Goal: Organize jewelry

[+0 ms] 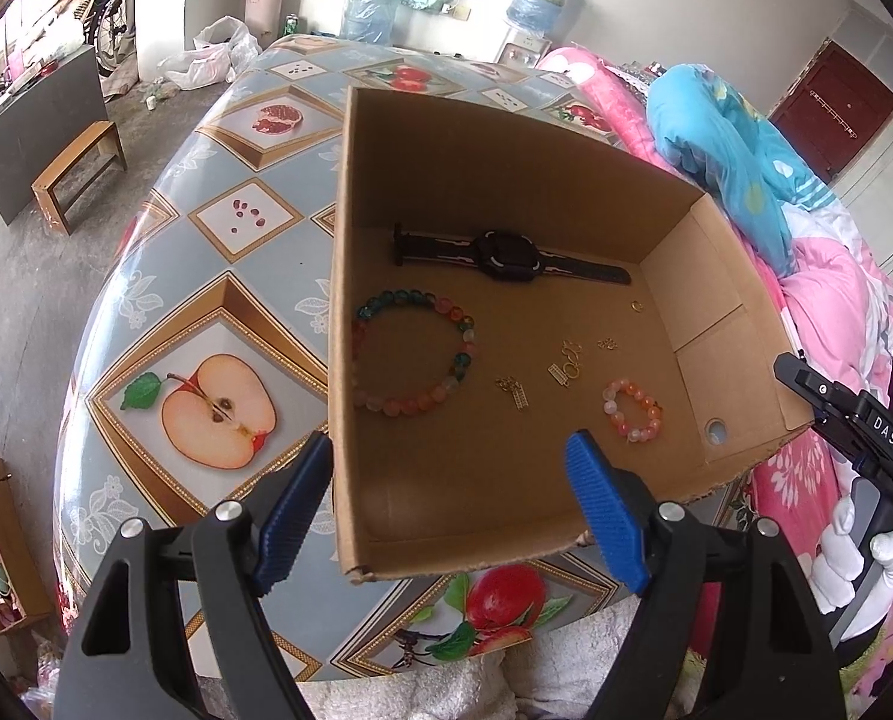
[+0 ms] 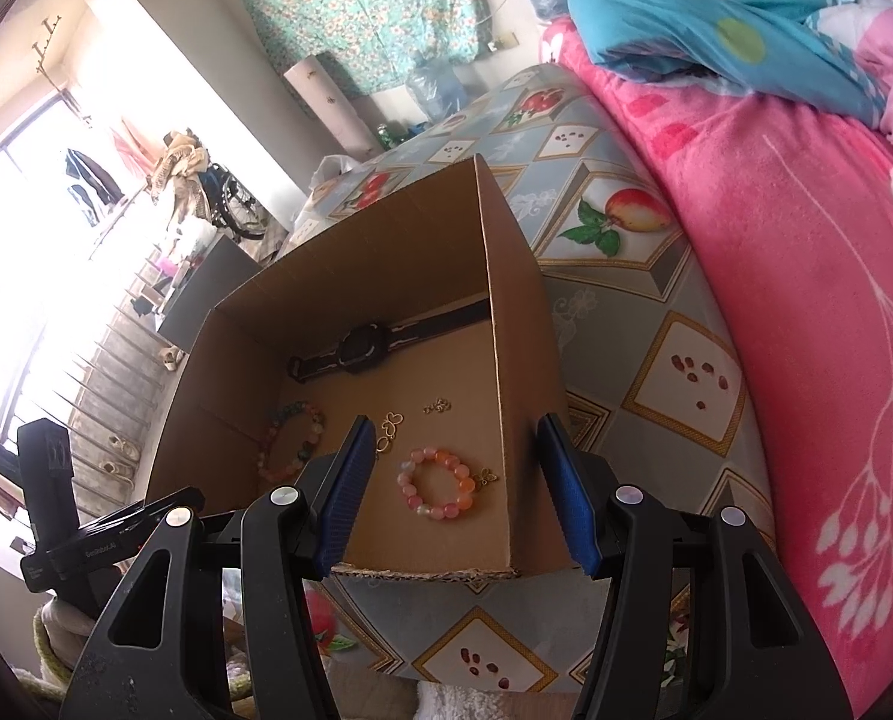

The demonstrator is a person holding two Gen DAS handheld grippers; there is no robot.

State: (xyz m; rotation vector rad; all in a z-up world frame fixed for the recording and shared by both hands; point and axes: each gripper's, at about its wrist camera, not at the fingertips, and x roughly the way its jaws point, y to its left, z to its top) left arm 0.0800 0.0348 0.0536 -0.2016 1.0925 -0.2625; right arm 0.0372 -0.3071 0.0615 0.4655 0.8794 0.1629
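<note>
Jewelry sits loose on the floor of an open cardboard box (image 1: 506, 180) on a table (image 1: 218, 252) with a glossy fruit-print cover. Nothing gripped.

Left gripper (image 1: 452, 480): jaws spread wide, empty, straddling the box's near-left wall, one blue ribbed pad (image 1: 605, 516) inside the box, the other outside. Pointing down into the box from the near edge.

Right gripper (image 2: 455, 492): also released, empty, straddling the box's right wall, left pad over the box floor, right pad outside.

Contents:
- black watch (image 1: 506, 255), flat strap, laid along the far wall
- large bead bracelet (image 1: 413, 354), round glossy beads, teal/pink/orange, near the left wall
- small bead bracelet (image 1: 634, 411), pink/orange, near the right wall; right view shows a small gold charm (image 2: 487, 477) touching it
- gold pieces (image 1: 566, 363) scattered between the two bracelets, thin metal, shapes too small to tell

View differences: left view shows a round hole (image 1: 715, 433) in the box's right flap and the whole large bracelet; right view has that bracelet partly hidden behind the pad. Pink blanket (image 2: 776, 300) beside the table is clearest in the right view.
</note>
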